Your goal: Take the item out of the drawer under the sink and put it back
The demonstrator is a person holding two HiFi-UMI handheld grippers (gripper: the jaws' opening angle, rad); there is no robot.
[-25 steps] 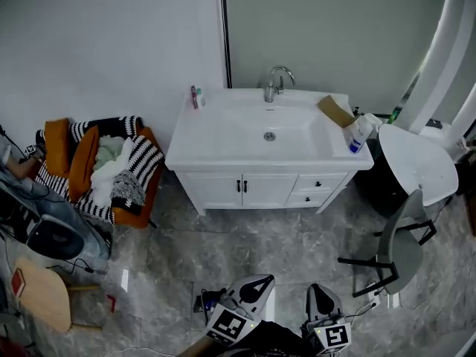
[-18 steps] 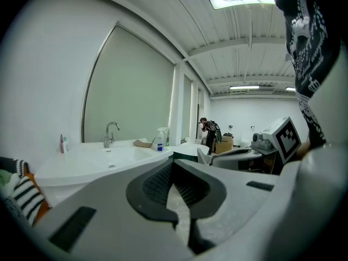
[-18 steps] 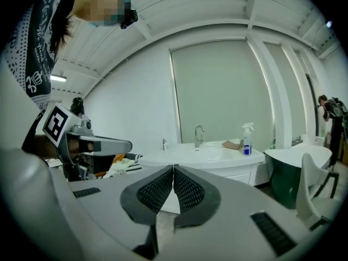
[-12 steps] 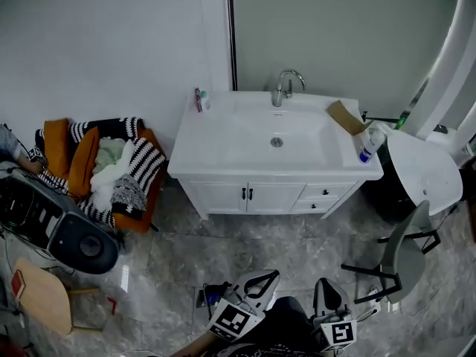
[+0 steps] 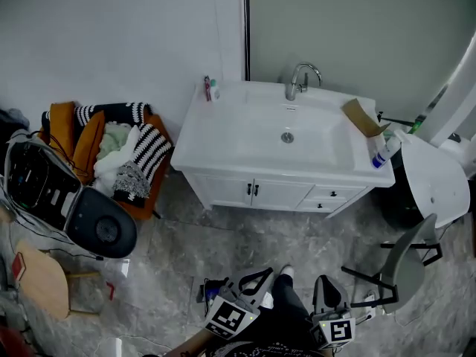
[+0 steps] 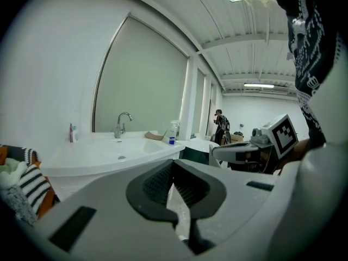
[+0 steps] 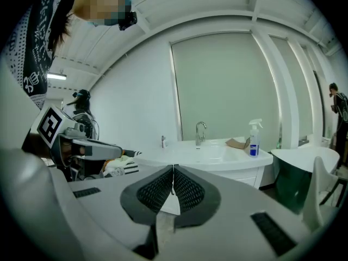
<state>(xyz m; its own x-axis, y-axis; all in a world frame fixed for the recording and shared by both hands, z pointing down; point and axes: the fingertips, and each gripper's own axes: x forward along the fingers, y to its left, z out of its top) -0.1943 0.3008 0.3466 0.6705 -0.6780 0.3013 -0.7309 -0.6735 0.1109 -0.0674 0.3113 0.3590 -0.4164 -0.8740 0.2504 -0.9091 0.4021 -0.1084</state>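
Head view: white sink cabinet stands against the wall. Its doors and the two drawers on its right side are shut, so the item inside is hidden. Left gripper and right gripper are low in frame over the grey floor, well apart from the cabinet and pointing toward it. A spray bottle stands at the sink's right edge.

Left gripper view: fingers closed tip to tip, nothing between them, with the sink beyond.

Right gripper view: fingers closed, empty, aimed at the cabinet.
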